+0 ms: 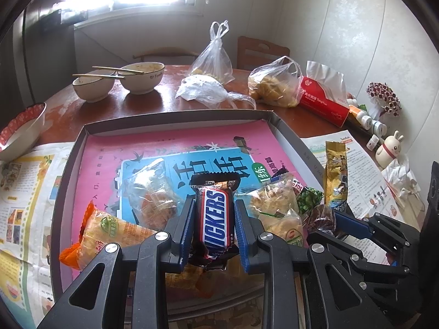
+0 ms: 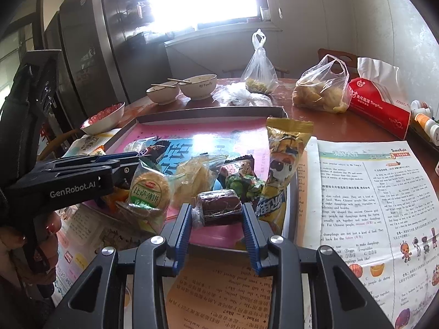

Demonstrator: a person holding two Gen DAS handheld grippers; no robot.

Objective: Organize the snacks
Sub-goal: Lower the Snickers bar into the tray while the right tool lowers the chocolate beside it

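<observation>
My left gripper (image 1: 214, 205) is shut on a Snickers bar (image 1: 215, 216), held lengthwise between the blue pads above a shallow grey box (image 1: 175, 118) lined with a pink sheet. My right gripper (image 2: 216, 208) is shut on a dark brown wrapped candy (image 2: 219, 207) over the box's near edge (image 2: 214, 249). In the left wrist view, that candy (image 1: 321, 216) and the right gripper (image 1: 340, 220) sit at the right. Inside the box lie an orange packet (image 1: 109, 230), a clear-wrapped pastry (image 1: 153, 192), a cracker packet (image 2: 148, 189), a pea packet (image 2: 241, 181) and a yellow packet (image 2: 285, 164).
Newspaper sheets (image 2: 370, 192) lie under and around the box. Behind it stand two bowls with chopsticks (image 1: 142, 78), plastic bags of food (image 1: 274, 85), a red tissue pack (image 1: 323, 101) and small bottles (image 1: 367, 122). A red-patterned bowl (image 1: 22, 131) sits at the left. A hand (image 2: 16, 241) holds the left gripper.
</observation>
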